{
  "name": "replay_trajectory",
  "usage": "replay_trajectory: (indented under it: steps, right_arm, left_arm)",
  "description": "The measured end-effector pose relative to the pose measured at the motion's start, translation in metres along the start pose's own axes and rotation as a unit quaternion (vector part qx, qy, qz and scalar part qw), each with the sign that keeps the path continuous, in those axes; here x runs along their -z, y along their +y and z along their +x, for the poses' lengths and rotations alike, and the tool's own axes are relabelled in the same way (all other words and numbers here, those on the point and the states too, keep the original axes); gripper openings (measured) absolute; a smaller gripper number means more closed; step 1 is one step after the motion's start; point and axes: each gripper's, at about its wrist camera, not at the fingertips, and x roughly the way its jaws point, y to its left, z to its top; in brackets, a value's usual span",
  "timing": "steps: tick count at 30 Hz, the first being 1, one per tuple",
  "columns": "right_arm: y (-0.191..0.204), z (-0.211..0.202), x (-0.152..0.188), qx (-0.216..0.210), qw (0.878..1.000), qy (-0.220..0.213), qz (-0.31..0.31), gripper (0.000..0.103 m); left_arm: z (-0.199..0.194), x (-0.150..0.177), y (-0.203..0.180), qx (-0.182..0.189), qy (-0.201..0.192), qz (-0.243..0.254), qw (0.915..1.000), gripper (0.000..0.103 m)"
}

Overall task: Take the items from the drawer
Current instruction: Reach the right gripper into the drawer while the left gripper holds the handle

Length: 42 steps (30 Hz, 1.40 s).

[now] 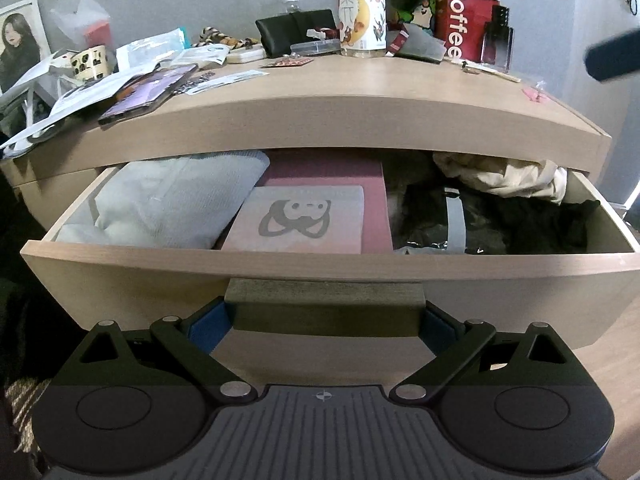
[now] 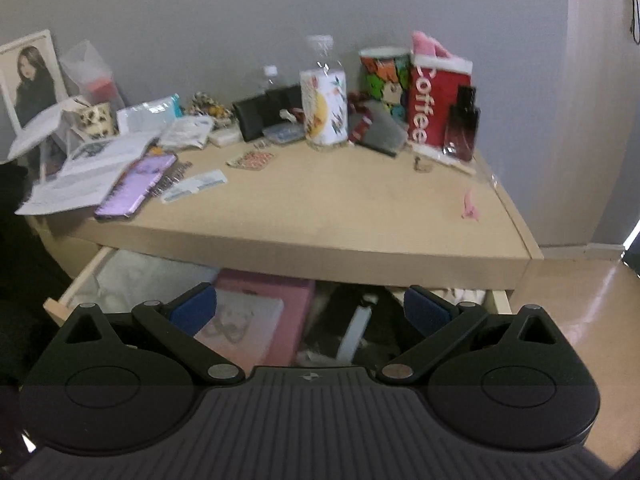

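— Drawer [image 1: 320,276] is standing pulled out under the dresser top [image 1: 360,92], and the left gripper [image 1: 324,320] is sitting level at its front, its two blue pads bracketing the grey handle [image 1: 324,308], one at each end. The jaws are clasping that handle.

— And the right gripper [image 2: 310,312]?

— It is hovering higher, tilted down over the open drawer, with its jaws spread wide and nothing between them. Two dark blurred shapes are crossing the top right of the left wrist view; they are too smeared to say what they are.

— What is lying inside?

— One pale grey folded cloth [image 1: 168,204] is filling the left side. Beside it one pink box [image 1: 340,184] is lying flat, with one panda-print card [image 1: 300,220] resting on it. To the right, one black packet with a grey band [image 1: 456,220] is sitting by dark fabric, and one crumpled cream cloth [image 1: 504,176] is bunching at the back right corner.

— Anything hidden?

— The dresser top is covering the back of the drawer, so every item is cut off at its far edge. The dark fabric is too murky to separate into pieces. In the right wrist view the gripper body is blocking the drawer front, and the contents are blurring.

— On top?

— One red coffee tin [image 1: 464,20], one labelled bottle [image 1: 362,16], one purple phone [image 2: 136,184] and loose papers are crowding it.
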Motion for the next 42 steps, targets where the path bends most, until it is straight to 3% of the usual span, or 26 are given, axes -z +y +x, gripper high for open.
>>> replay_trajectory:
  steps: [5, 9, 19, 33, 42]
  right_arm:
    - [0.004, -0.016, 0.007, -0.024, 1.000, -0.011, 0.008, 0.103]
    - [0.008, -0.018, 0.008, -0.031, 0.999, 0.005, 0.007, 0.103]
    - [0.004, 0.013, 0.018, -0.050, 0.997, 0.056, 0.026, 0.103]
    - [0.004, 0.031, 0.023, -0.054, 0.996, 0.071, 0.022, 0.103]
    - [0.011, 0.050, 0.030, -0.082, 0.993, 0.090, -0.005, 0.103]
  left_arm:
    - [-0.009, 0.007, 0.001, -0.001, 0.004, -0.003, 1.0000, 0.097]
    - [-0.016, 0.011, 0.001, -0.002, 0.007, -0.005, 1.0000, 0.097]
    - [-0.014, 0.011, 0.002, -0.001, 0.006, 0.000, 1.0000, 0.098]
    - [-0.015, 0.012, 0.000, -0.002, 0.007, 0.000, 1.0000, 0.098]
    - [-0.015, 0.012, -0.001, -0.003, 0.006, 0.000, 1.0000, 0.098]
